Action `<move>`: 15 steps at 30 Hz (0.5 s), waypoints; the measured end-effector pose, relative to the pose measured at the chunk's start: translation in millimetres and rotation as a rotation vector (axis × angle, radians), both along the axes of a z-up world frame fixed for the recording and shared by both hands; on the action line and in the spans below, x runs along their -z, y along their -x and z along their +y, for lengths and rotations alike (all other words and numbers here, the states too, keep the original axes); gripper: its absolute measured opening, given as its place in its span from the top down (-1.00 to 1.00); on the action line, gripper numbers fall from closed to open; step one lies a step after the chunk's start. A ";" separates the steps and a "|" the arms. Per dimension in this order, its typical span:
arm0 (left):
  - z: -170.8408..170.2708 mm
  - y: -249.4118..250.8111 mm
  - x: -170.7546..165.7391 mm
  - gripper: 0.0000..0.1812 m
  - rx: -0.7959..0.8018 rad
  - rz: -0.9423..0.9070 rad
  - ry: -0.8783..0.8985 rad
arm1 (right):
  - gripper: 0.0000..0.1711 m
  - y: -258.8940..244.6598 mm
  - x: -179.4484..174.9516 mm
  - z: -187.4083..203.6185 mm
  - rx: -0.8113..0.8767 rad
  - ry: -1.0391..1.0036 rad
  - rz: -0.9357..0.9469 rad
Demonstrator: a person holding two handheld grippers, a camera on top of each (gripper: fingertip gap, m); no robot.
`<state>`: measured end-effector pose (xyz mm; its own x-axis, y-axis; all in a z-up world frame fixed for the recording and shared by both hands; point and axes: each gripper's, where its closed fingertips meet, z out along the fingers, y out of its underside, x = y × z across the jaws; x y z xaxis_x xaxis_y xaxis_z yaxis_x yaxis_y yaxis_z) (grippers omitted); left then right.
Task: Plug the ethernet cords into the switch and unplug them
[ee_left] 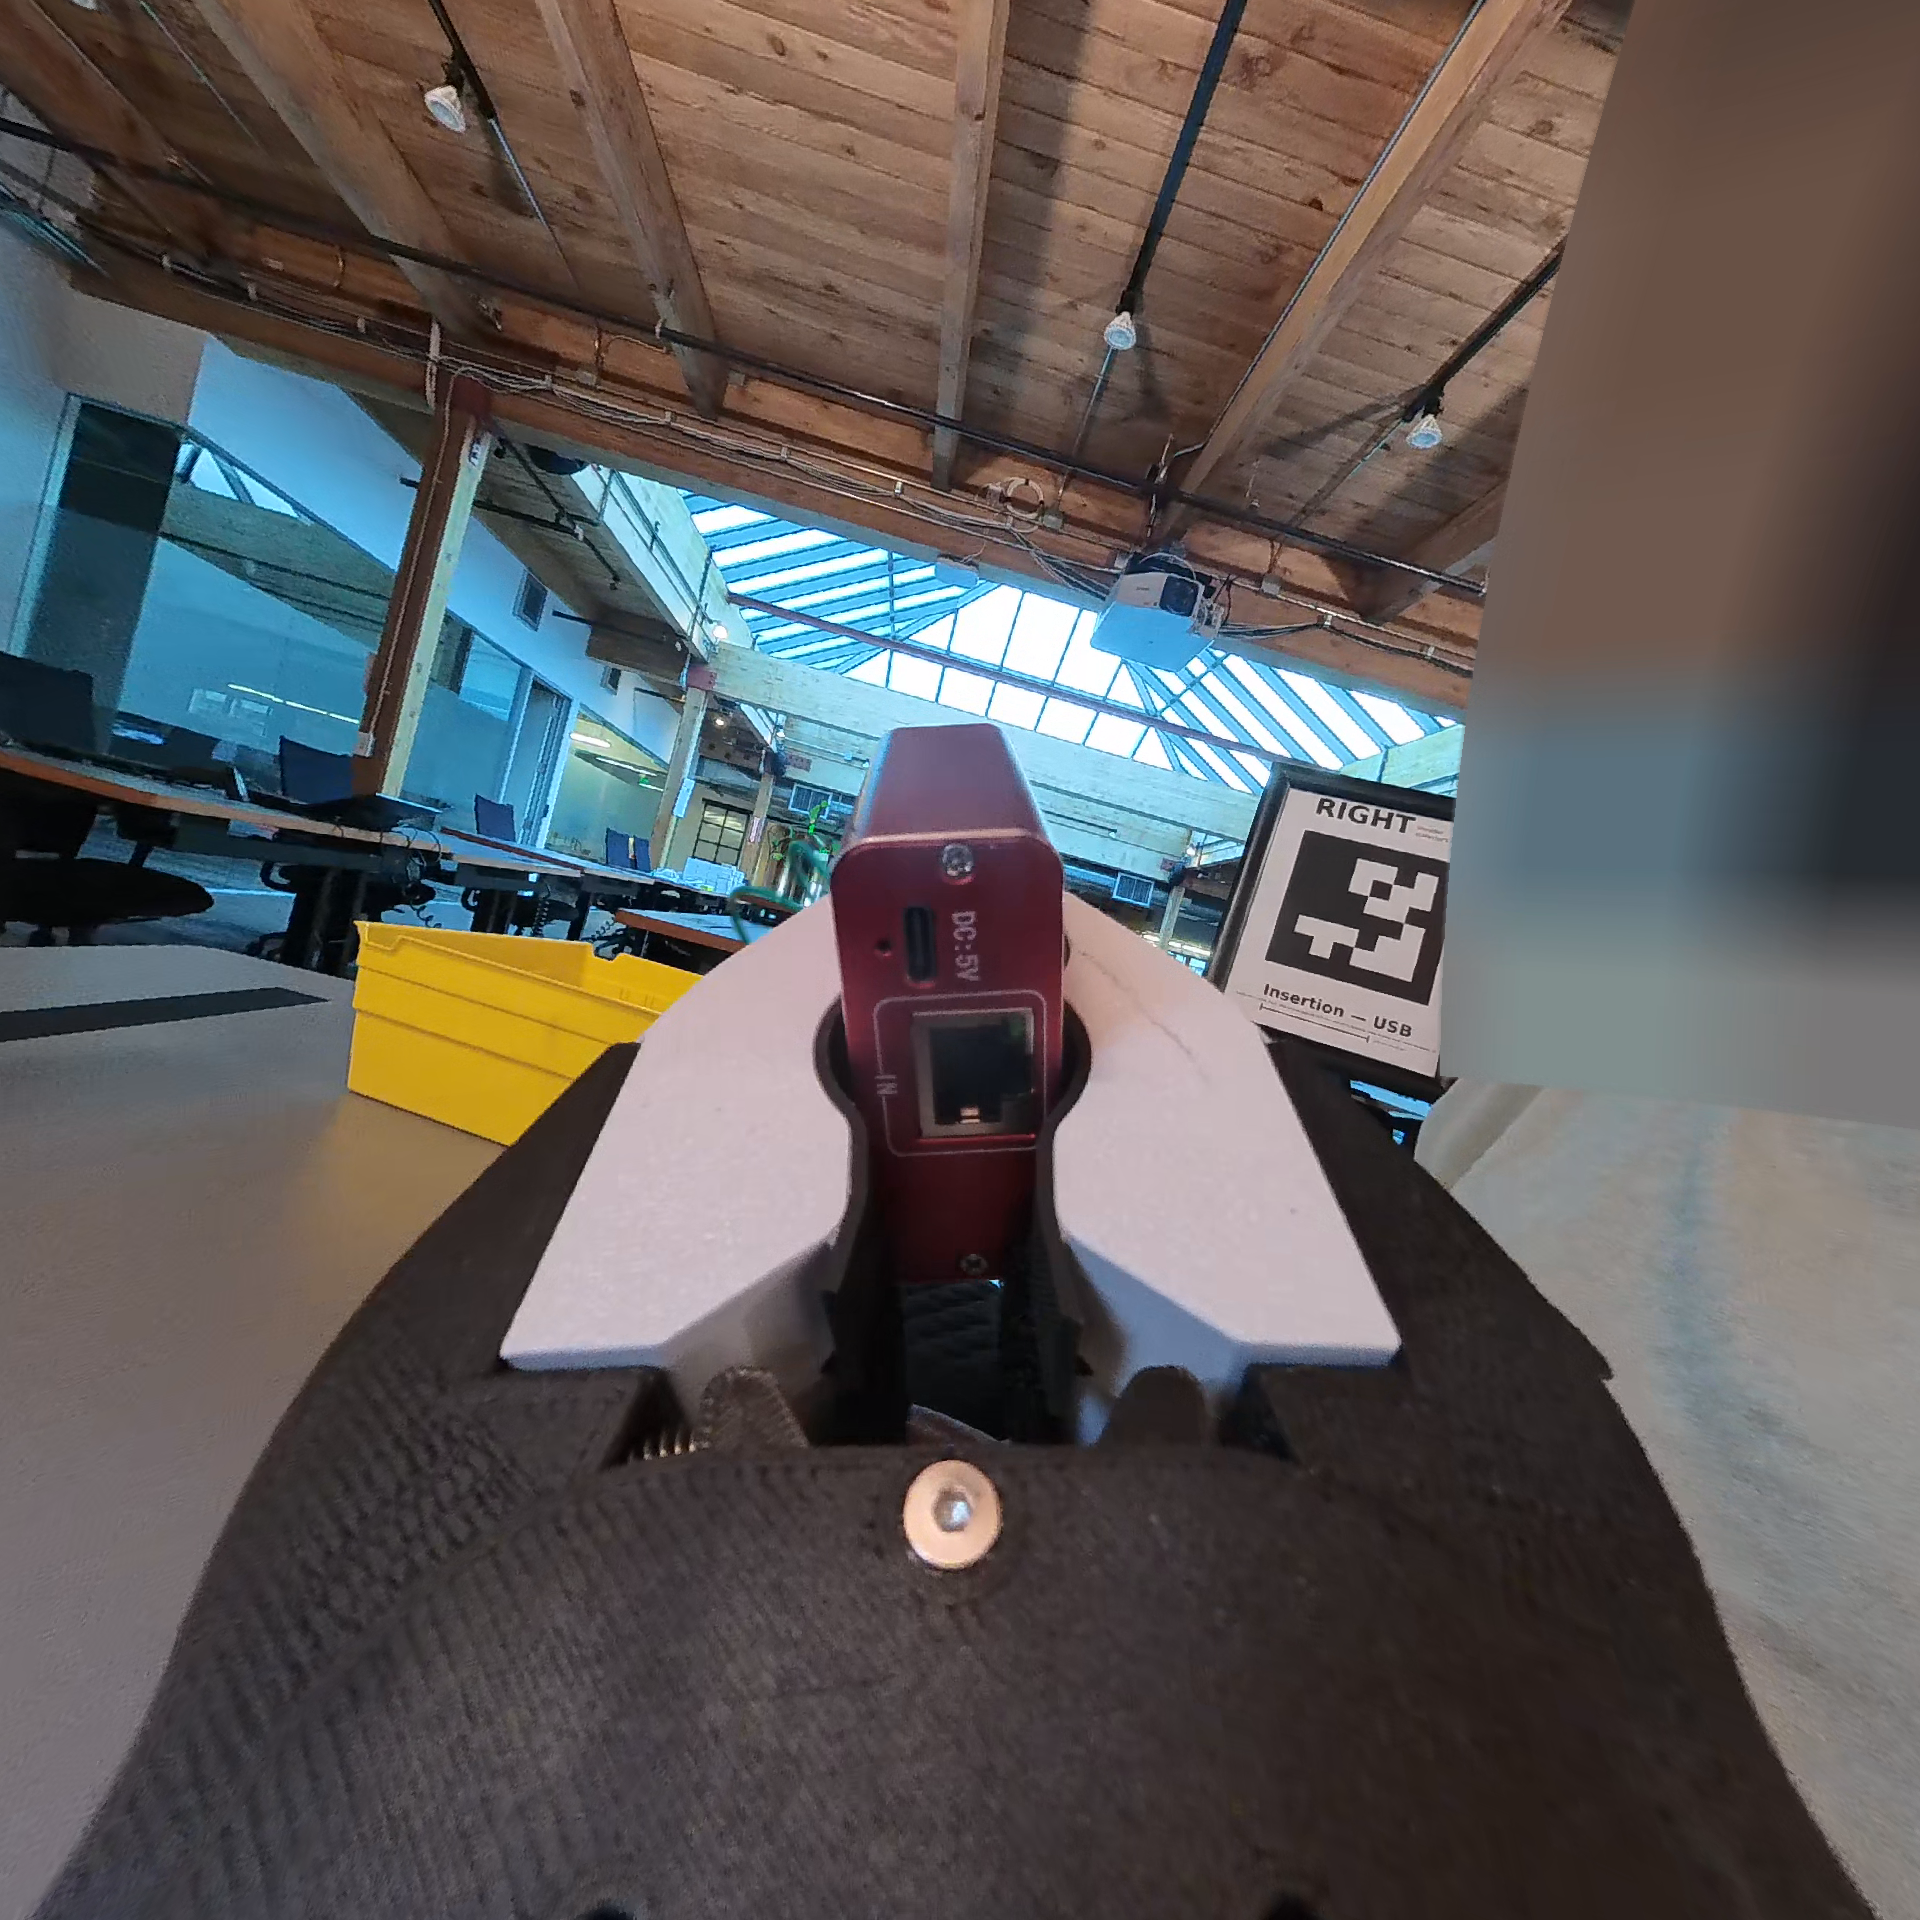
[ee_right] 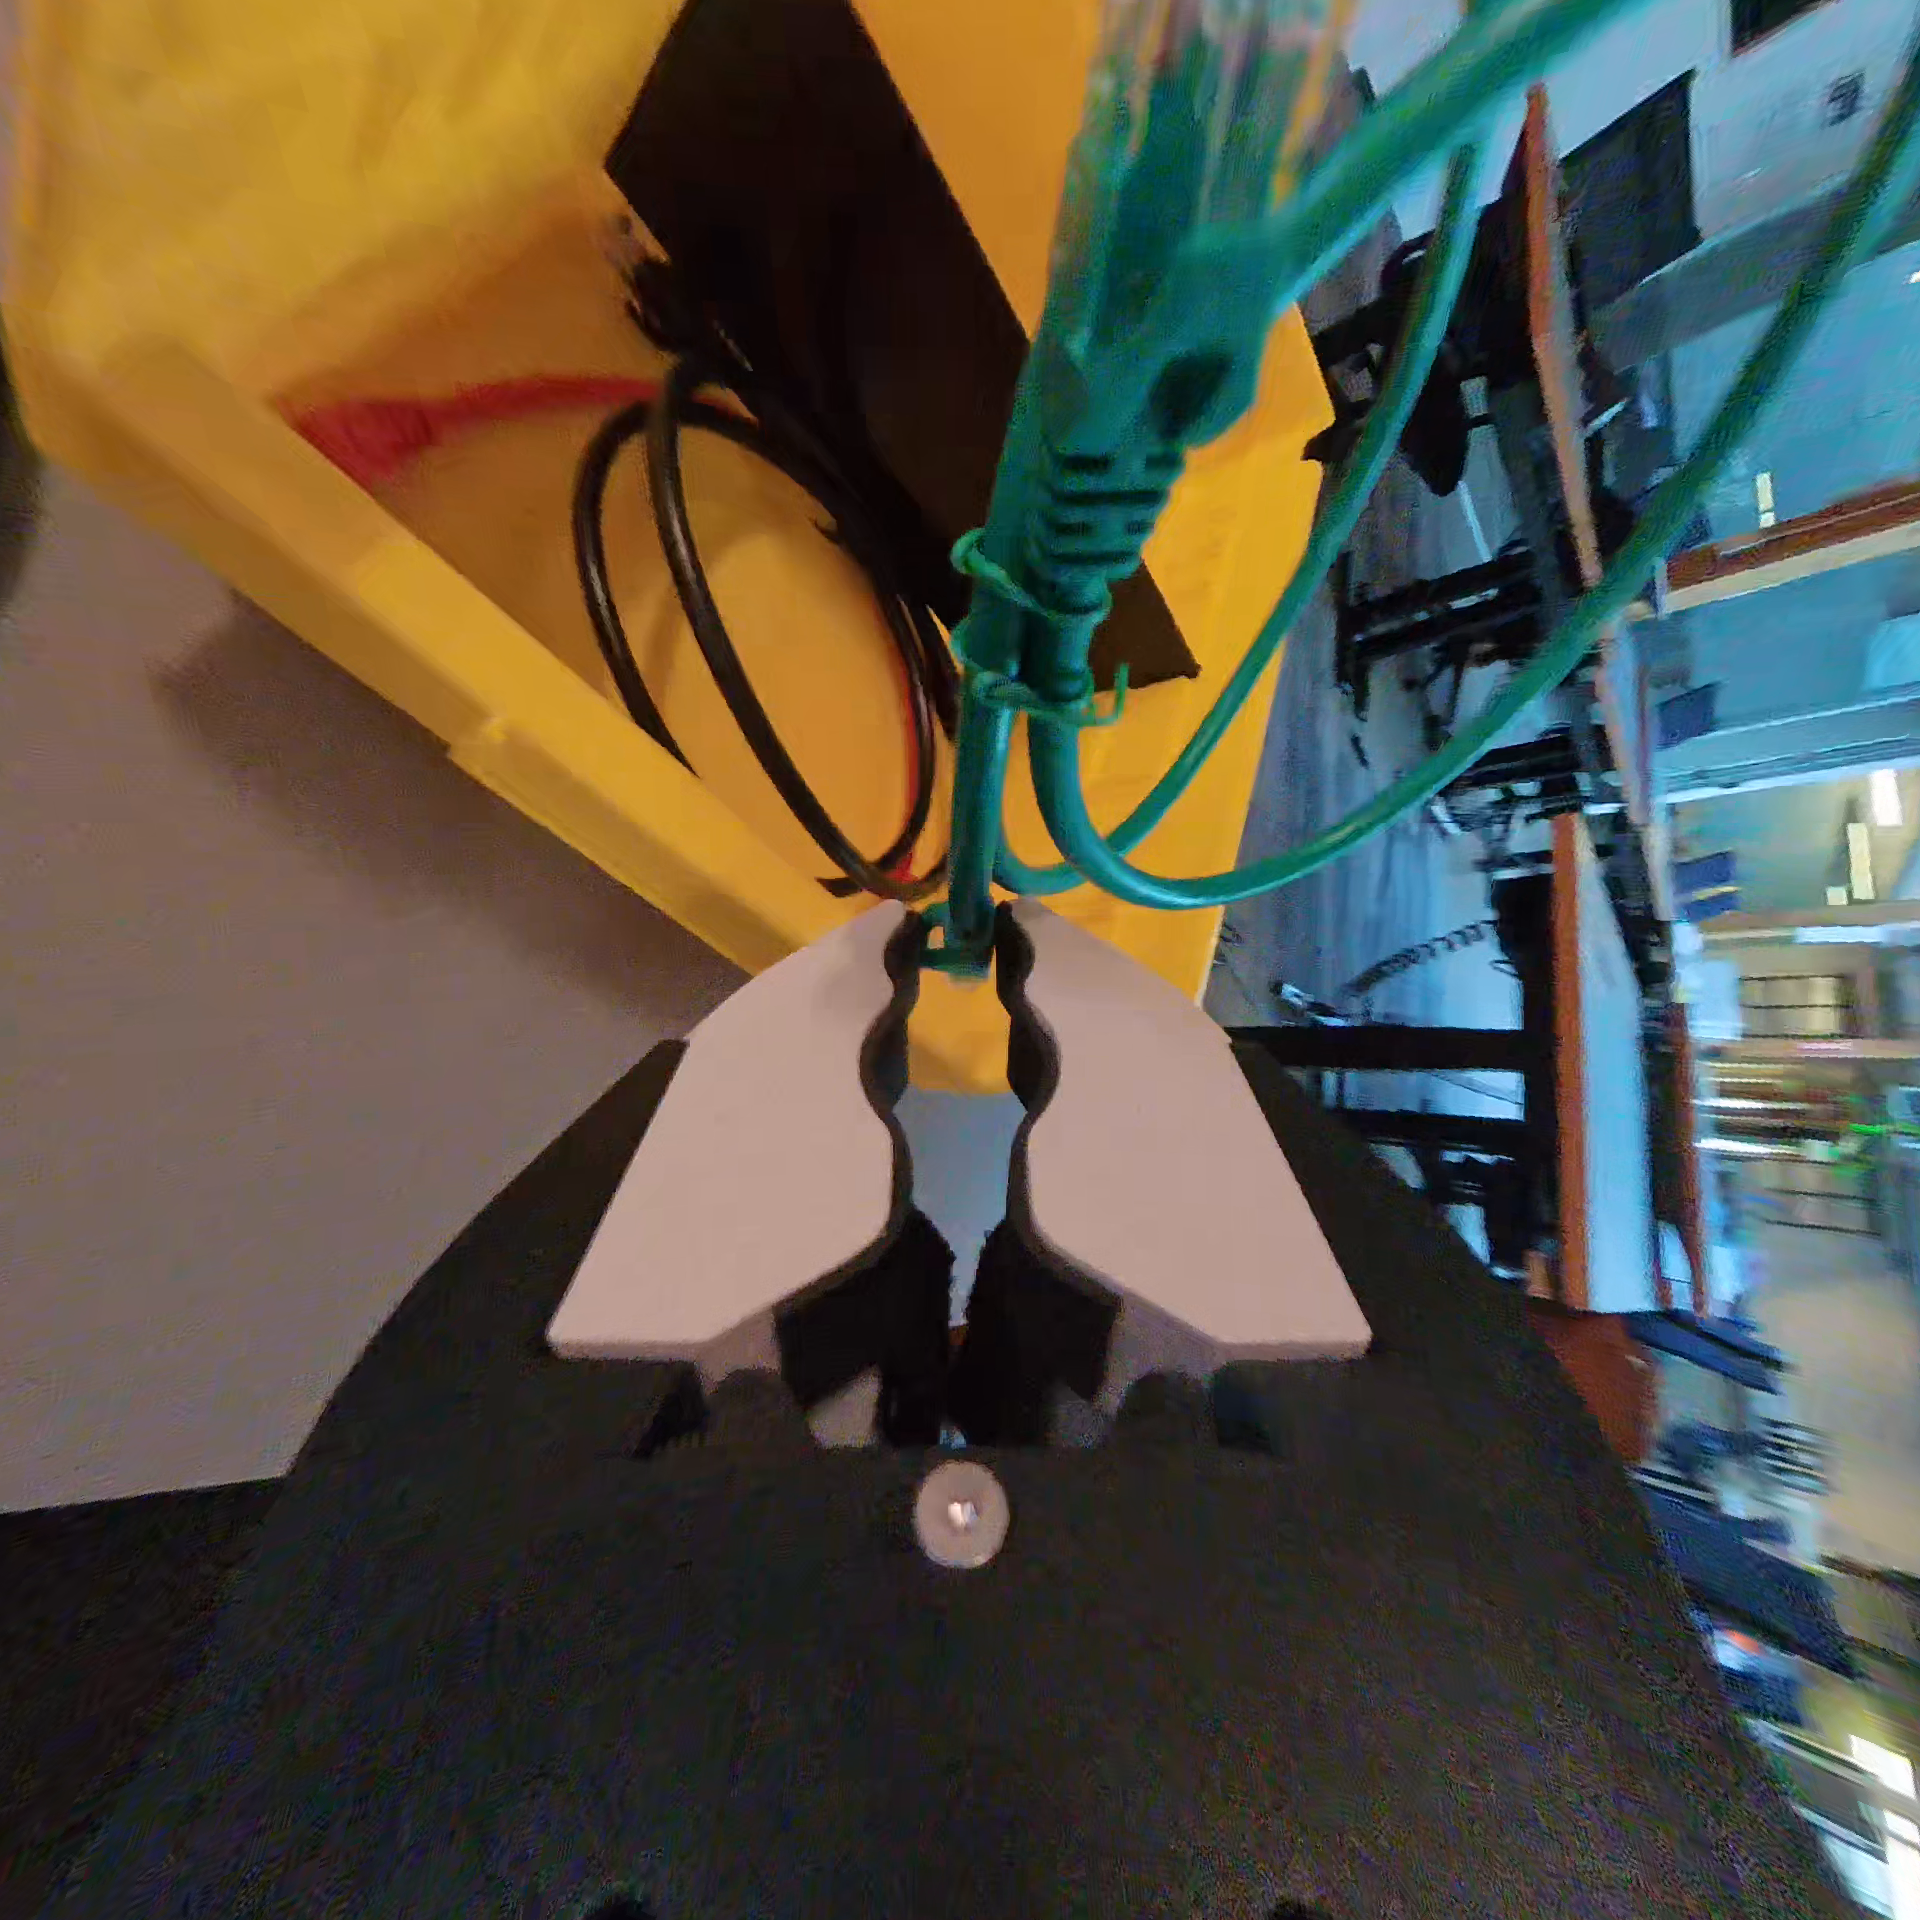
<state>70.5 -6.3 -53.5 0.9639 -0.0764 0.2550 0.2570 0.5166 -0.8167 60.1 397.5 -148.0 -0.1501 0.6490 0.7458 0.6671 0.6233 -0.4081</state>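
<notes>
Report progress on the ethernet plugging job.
Done: both pieces are picked up. The left gripper is shut on the red switch, and the right gripper pinches the green cord bundle, still tied, over the yellow bin.

In hand: bringing cord and switch together; they share no view.

Left: the switch's port is empty, so plugging in and unplugging both remain.

The switch (ee_left: 940,997) is dark red, the ethernet cord (ee_right: 1060,520) green, the bin (ee_right: 312,312) yellow, and its coiled cable (ee_right: 665,644) black.
</notes>
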 end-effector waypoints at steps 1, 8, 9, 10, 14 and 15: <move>-0.1 -0.3 -0.2 0.67 0.001 0.000 -0.001 | 0.84 1.6 -0.3 5.5 0.001 -0.062 -0.027; -0.1 -0.2 -0.3 0.68 0.003 0.002 0.000 | 0.58 5.6 4.4 24.5 -0.003 -0.181 -0.058; 0.0 -0.3 -0.3 0.68 0.004 0.001 0.000 | 0.58 4.3 4.7 23.1 -0.003 -0.142 -0.041; 0.1 -0.5 -0.2 0.68 0.005 0.001 0.001 | 0.58 2.5 4.3 22.1 0.000 -0.102 -0.022; 1.0 -1.0 0.6 0.68 0.005 0.005 0.008 | 0.59 -2.2 -8.8 15.7 0.020 0.060 0.091; 1.3 -1.0 0.8 0.68 0.005 0.005 0.010 | 0.60 -0.4 -17.3 13.1 0.022 0.107 0.155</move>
<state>71.5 -4.9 -54.3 0.9649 -0.0790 0.2505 0.2552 0.5073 -0.8231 60.5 410.7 -130.7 -0.0237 0.7277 0.6854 0.6045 0.5565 -0.5699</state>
